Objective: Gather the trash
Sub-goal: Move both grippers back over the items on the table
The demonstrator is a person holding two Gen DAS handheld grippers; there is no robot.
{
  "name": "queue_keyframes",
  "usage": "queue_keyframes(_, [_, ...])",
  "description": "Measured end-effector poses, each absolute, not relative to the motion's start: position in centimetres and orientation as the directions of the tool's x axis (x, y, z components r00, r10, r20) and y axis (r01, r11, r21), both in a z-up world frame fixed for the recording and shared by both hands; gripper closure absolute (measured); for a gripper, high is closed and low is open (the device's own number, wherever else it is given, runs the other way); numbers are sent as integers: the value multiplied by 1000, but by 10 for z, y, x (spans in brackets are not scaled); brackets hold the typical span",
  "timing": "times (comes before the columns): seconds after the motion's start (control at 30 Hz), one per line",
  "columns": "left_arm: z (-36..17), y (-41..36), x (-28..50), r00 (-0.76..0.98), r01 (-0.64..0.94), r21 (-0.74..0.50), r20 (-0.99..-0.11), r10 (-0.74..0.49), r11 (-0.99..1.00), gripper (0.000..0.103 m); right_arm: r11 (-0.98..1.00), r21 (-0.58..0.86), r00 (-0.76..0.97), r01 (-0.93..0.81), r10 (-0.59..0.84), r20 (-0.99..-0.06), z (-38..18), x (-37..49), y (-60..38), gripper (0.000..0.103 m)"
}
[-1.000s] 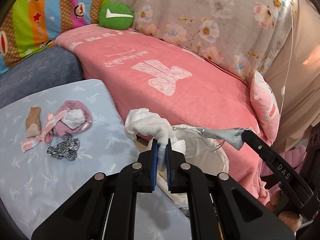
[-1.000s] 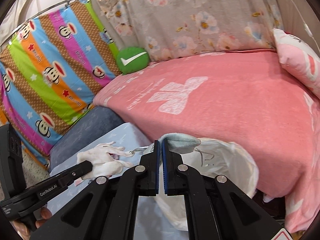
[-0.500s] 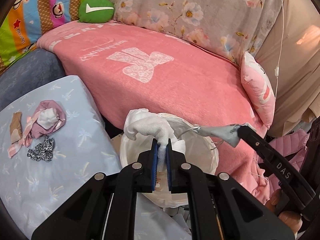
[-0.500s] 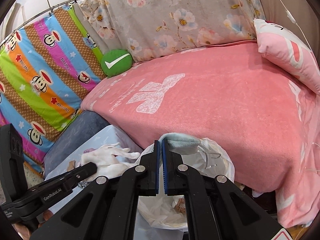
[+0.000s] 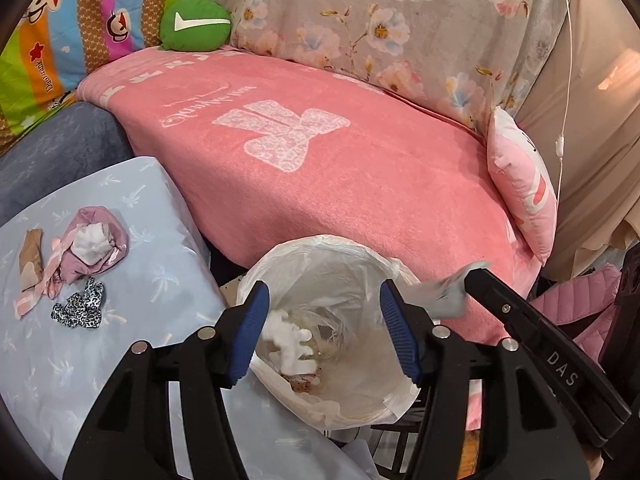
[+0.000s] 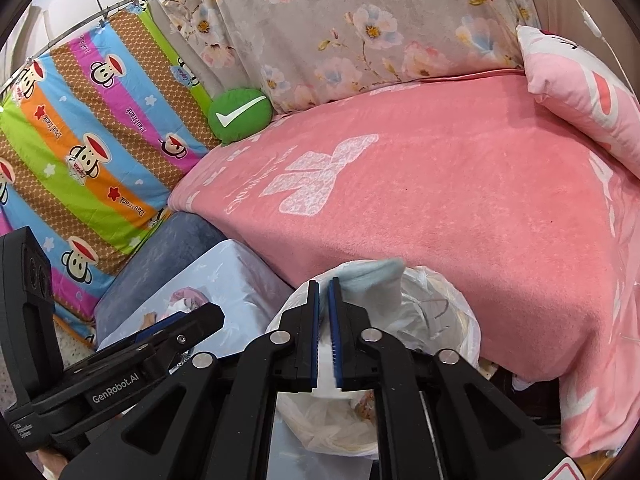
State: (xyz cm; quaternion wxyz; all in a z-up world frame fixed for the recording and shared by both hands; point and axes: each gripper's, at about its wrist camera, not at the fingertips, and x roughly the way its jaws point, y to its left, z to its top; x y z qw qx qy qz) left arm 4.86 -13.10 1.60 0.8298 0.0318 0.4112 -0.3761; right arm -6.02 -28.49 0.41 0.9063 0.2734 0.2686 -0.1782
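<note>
We had our left gripper (image 5: 322, 330) wide apart above the lined trash bin (image 5: 396, 270), the white tissue wad (image 5: 286, 340) inside it, while our right gripper (image 6: 324, 308), nearly together, pinched the soft, light grey-blue mask (image 6: 374, 282), easiest held by its edge.

Left hand-held gripper (image 5: 324, 330) matte black plastic, ribbed blue pads (image 5: 250, 330) lining each finger, round silver screws at the linkage joints, right hand-held gripper (image 6: 324, 334) the same build, white "GenRobot.AI" and "DAS" lettering on side arms
</note>
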Motion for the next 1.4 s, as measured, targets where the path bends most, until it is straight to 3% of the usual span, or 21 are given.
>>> queue_keyframes(0.53, [8,-117,56,400,614,-254,-716,-572,747,48,814,385,786,435,-136,-603,-1,-48,-267,93])
queue_keyframes(0.97, [5,-97,62,420,580,-260,-717,-556,772,48,846,363,779,391,-94,-620,-3,-33,-242,84])
queue_keyframes(1.4, [-5,-54,77,473,499,-242,-729,-495,832,48,887,328,759,324,-36,-650,-8,-9,-204,82])
